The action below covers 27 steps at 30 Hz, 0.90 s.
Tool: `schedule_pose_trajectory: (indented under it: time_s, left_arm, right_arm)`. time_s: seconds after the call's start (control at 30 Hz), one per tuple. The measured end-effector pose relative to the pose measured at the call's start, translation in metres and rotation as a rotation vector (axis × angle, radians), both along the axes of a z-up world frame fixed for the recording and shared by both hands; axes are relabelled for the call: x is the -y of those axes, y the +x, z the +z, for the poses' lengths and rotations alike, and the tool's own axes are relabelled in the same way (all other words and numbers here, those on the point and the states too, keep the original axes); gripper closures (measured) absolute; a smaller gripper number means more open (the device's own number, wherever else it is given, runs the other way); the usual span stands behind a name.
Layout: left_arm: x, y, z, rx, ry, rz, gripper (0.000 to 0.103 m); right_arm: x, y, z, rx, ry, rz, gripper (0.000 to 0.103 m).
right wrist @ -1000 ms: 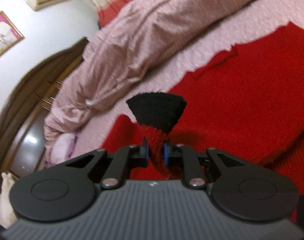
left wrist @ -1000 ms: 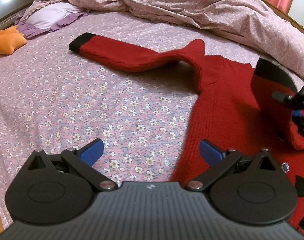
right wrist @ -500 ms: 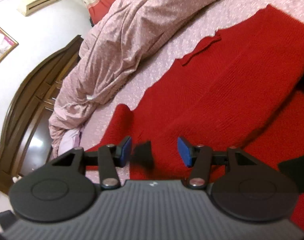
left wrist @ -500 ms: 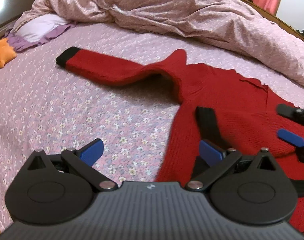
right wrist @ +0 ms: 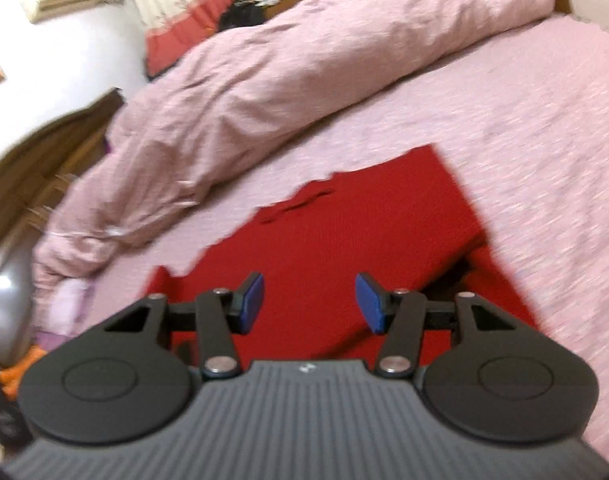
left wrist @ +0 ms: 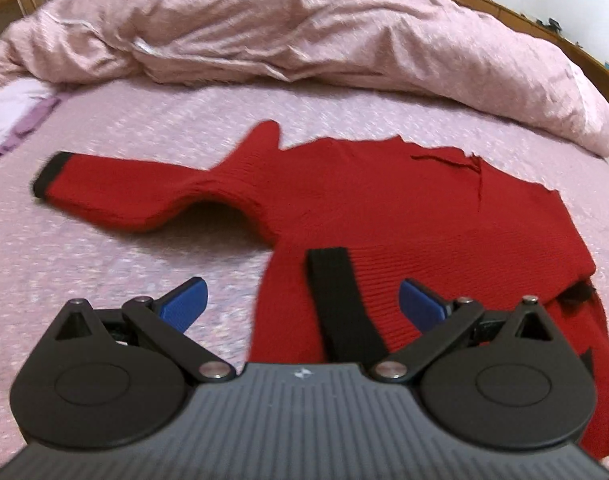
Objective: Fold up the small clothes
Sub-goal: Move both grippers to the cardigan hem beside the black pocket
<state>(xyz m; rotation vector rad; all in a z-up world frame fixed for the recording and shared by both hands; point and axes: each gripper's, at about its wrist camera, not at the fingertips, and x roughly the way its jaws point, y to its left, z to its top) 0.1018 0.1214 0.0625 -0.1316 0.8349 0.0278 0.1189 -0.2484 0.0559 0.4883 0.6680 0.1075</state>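
Note:
A red knitted sweater (left wrist: 384,208) lies flat on the bed. Its one sleeve (left wrist: 116,188), with a black cuff, stretches out to the left. The other sleeve is folded across the body, and its black cuff (left wrist: 336,296) lies on the red knit between the fingers of my left gripper (left wrist: 304,300), which hovers open above the sweater's near edge. My right gripper (right wrist: 308,304) is open over the sweater (right wrist: 364,224) with nothing between its blue pads.
A rumpled pink duvet (left wrist: 304,28) is heaped along the far side of the bed. The floral sheet (left wrist: 104,272) is bare to the left of the sweater. A pale pillow (left wrist: 12,104) lies far left. A wooden headboard (right wrist: 36,152) and a curtain (right wrist: 192,4) stand beyond.
My right gripper has let go of the black-cuffed sleeve, which now lies folded across the sweater's body, and has drawn back. My left gripper has shifted right over the sweater, still open.

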Motion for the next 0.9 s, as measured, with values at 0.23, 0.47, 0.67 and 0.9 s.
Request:
schedule_pose_trajectory:
  time_s: [0.23,0.47,0.67,0.9]
  left_arm:
    - [0.018,0.035,-0.029,-0.064,-0.016,-0.060,0.001]
    - [0.029,0.055,-0.047,-0.051,0.081,-0.100,0.019]
    - [0.025,0.070,-0.060,-0.062,0.072,-0.111,0.024]
    - [0.021,0.077,-0.072,-0.061,0.044,-0.107,0.024]
  right_arm:
    - [0.045,0.017,-0.045,-0.091,0.098,-0.086,0.049]
    - [0.033,0.061,-0.040,-0.083,-0.119,0.082,0.049]
    - [0.007,0.105,-0.040,-0.110,-0.364,0.262,0.049]
    - [-0.009,0.141,-0.049,-0.099,-0.450,0.390,0.051]
